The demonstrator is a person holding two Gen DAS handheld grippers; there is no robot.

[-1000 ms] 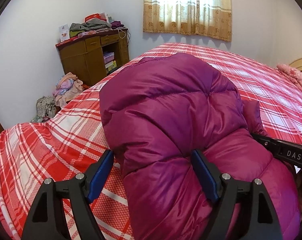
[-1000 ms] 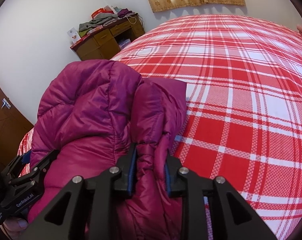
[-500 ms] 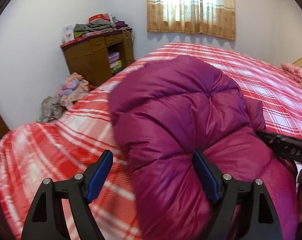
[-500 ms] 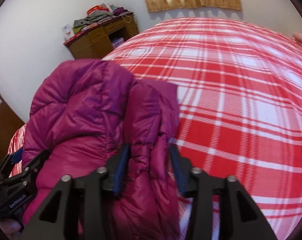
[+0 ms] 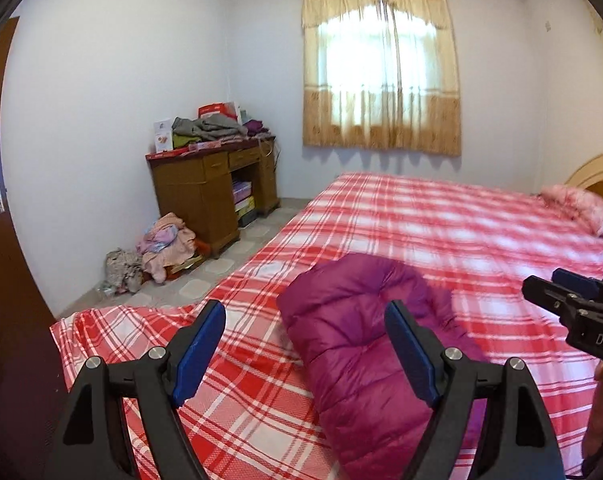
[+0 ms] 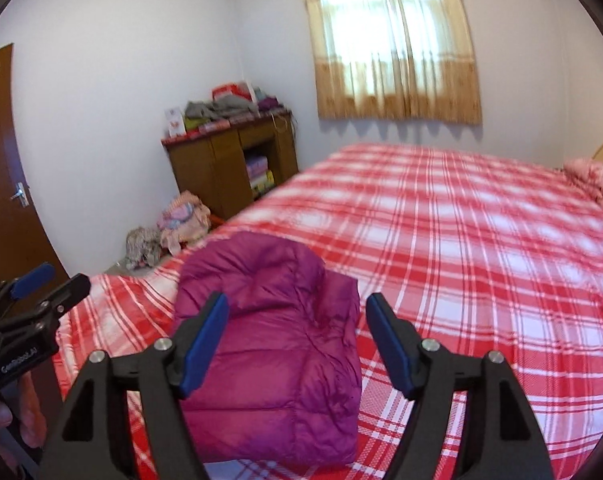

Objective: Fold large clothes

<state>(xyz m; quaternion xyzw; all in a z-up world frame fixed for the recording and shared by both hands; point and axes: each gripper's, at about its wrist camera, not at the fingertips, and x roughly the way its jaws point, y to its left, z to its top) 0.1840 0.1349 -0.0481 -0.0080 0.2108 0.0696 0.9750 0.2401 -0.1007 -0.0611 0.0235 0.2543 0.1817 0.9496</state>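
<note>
On the plaid bed (image 6: 461, 240), we've let go: left gripper (image 5: 305, 354) and right gripper (image 6: 297, 340) spread wide, lifted clear; purple down jacket (image 6: 277, 344) lies folded, likely finished.

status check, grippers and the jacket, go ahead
Left gripper open, right gripper open, both holding nothing. Purple puffer jacket lies folded on the plaid bed. Nothing in the way.

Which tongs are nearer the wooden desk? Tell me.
Left. The left tongs hang on the desk's side of the purple down jacket; the right tongs hang farther over.
</note>
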